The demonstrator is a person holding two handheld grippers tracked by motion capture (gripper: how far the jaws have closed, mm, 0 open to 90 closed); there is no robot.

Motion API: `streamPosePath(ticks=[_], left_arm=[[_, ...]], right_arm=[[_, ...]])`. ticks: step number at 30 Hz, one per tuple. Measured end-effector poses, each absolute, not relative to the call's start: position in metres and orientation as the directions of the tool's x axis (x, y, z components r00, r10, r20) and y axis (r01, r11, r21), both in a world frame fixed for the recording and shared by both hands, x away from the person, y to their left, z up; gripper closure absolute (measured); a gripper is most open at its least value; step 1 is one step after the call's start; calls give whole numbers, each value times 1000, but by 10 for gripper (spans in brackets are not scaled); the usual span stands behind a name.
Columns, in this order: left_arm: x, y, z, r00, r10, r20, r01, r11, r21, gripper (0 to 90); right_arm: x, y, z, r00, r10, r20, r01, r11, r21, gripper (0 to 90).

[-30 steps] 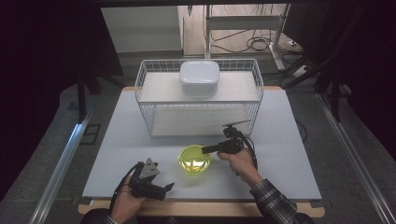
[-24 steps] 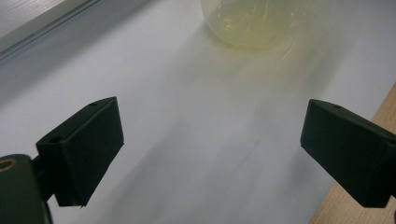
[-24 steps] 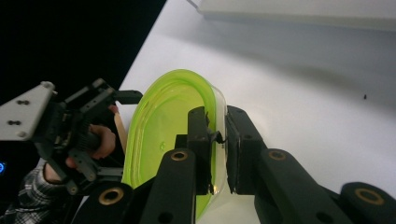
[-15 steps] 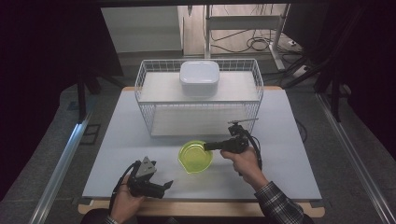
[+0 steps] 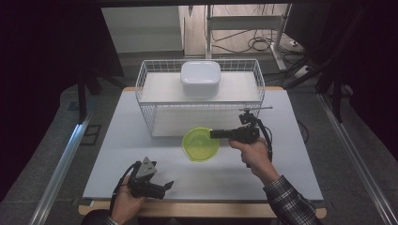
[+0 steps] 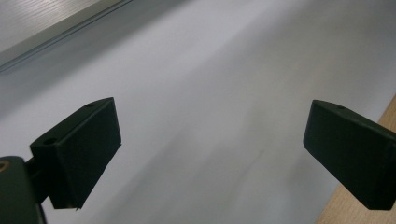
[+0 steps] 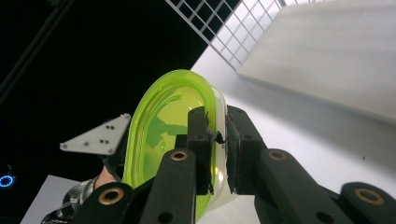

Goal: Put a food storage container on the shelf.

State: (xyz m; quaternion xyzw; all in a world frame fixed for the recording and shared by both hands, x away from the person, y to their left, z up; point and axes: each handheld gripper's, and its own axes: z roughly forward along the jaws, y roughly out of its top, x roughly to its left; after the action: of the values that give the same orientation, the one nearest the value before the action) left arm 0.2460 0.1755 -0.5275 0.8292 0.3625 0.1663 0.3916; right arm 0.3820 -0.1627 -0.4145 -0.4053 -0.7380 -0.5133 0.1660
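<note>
In the high view, a green bowl (image 5: 201, 144) is held above the table (image 5: 117, 140), before the wire basket (image 5: 155, 119), by the right gripper (image 5: 217, 134). In the left gripper view, the left gripper (image 6: 210, 154) is seen spread apart over bare table. In the right gripper view, the bowl's rim is clamped between the jaws.

Even overhead light is falling on the pale grey-white desk (image 5: 141, 140) in the high view, while the room around it is sinking into near black at both sides. The white wire basket (image 5: 155, 119) is casting a soft shadow beneath itself, and the picture is looking slightly soft and grainy throughout. In the left gripper view the desk surface is smearing into blur, with the black left claw (image 6: 212, 154) sharper at its edges. In the right gripper view the translucent lime-green plastic bowl (image 7: 159, 130) is glowing with light passing through it, against a black, underexposed background.
</note>
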Motion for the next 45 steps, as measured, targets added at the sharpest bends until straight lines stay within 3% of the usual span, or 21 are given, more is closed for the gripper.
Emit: streamPosePath(ticks=[26,45], left_arm=[[247,176,-529,681,733,-4,472,-435,767,34],[246,175,-529,681,732,-16,477,-426,769,34]], right_arm=[[400,-169,-336,-641,417,645,724,51,687,813],[432,-162,-280,-624,472,623,681,-64,730,812]])
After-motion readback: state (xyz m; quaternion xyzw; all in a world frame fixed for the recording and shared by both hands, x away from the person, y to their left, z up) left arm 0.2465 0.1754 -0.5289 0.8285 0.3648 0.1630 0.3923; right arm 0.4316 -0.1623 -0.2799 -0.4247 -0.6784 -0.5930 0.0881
